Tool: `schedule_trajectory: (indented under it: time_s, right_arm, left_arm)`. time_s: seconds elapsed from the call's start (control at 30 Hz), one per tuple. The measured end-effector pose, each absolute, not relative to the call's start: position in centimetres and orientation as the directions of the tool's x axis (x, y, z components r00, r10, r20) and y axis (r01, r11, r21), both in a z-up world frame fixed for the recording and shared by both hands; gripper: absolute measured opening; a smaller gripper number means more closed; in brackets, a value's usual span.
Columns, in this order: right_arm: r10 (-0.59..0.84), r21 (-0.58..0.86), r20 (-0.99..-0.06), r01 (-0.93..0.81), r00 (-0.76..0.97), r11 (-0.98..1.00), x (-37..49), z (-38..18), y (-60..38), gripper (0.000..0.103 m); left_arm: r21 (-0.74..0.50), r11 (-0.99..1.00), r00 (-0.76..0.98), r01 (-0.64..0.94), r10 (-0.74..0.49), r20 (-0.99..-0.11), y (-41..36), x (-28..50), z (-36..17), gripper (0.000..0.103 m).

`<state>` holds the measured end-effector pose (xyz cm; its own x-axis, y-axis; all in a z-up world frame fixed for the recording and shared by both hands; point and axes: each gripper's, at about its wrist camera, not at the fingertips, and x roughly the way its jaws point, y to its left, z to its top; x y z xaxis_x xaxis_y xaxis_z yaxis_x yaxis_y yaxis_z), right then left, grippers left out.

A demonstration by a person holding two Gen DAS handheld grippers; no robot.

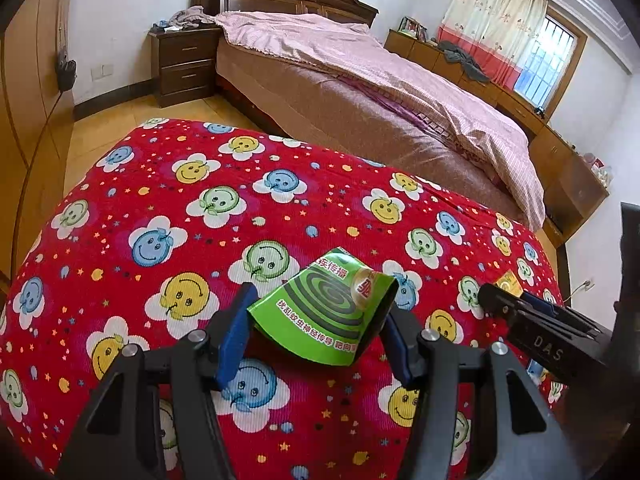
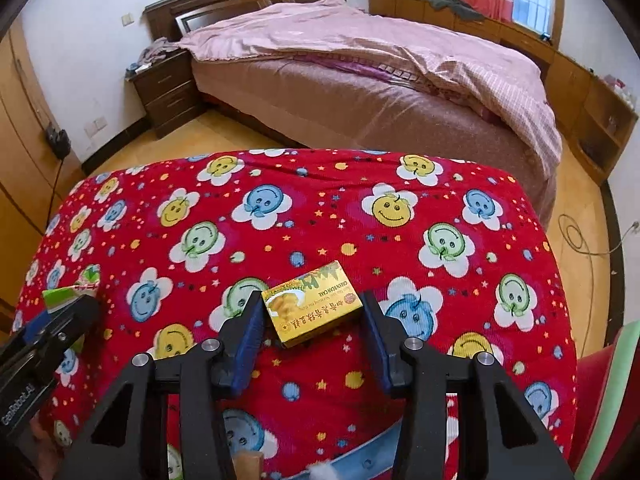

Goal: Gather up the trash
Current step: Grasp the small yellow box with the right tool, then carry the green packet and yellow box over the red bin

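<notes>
A bent green mosquito-coil carton [image 1: 326,312] lies on the red smiley-print cloth [image 1: 168,208]. My left gripper [image 1: 316,320] is open, its blue pads on either side of the carton, not clamping it. A small yellow green-bean-cake box [image 2: 312,306] lies on the same cloth [image 2: 320,208]. My right gripper [image 2: 312,320] is open around the box, its left pad close to the box edge. The right gripper also shows at the right of the left wrist view [image 1: 532,320], with the yellow box [image 1: 509,282] partly hidden behind it. The left gripper [image 2: 52,328] and green carton [image 2: 76,286] show at left in the right wrist view.
Behind the red-covered surface stands a large bed [image 1: 400,92] with a pink quilt. A dark nightstand [image 1: 186,64] stands by its head. Wooden cabinets [image 1: 560,160] line the window wall. A wardrobe [image 1: 28,92] is at left. A cable [image 2: 580,236] lies on the floor at right.
</notes>
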<state>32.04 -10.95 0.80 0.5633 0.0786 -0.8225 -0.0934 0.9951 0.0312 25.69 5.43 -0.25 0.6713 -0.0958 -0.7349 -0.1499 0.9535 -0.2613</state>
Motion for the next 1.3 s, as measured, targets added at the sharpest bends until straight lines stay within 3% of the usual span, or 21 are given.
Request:
schedule_trajectory:
  time_s: [0.43, 0.77, 1.1, 1.3]
  right_arm:
    - [0.14, 0.136, -0.751, -0.056, 0.645, 0.989, 23.5, 6.4, -13.7, 0.048]
    - [0.101, 0.239, -0.712, 0.105, 0.695, 0.965, 15.2, 7.8, -20.0, 0.048]
    - [0.057, 0.307, -0.71, 0.235, 0.702, 0.922, 9.6, 7.1, -25.6, 0.048]
    - [0.038, 0.34, -0.68, 0.269, 0.732, 0.901, 6.4, 7.7, -28.7, 0.048]
  left_arm:
    - [-0.28, 0.949, 0.71, -0.145, -0.097, -0.698, 5.6, 25.2, 0.9, 0.059]
    - [-0.266, 0.958, 0.74, -0.108, -0.101, -0.665, 4.8, 24.2, 4.3, 0.059]
    - [-0.312, 0.95, 0.734, 0.019, -0.225, -0.641, 1.1, 20.2, 8.9, 0.059]
    - [-0.372, 0.917, 0.68, 0.143, -0.364, -0.636, -3.1, 17.6, 10.4, 0.059]
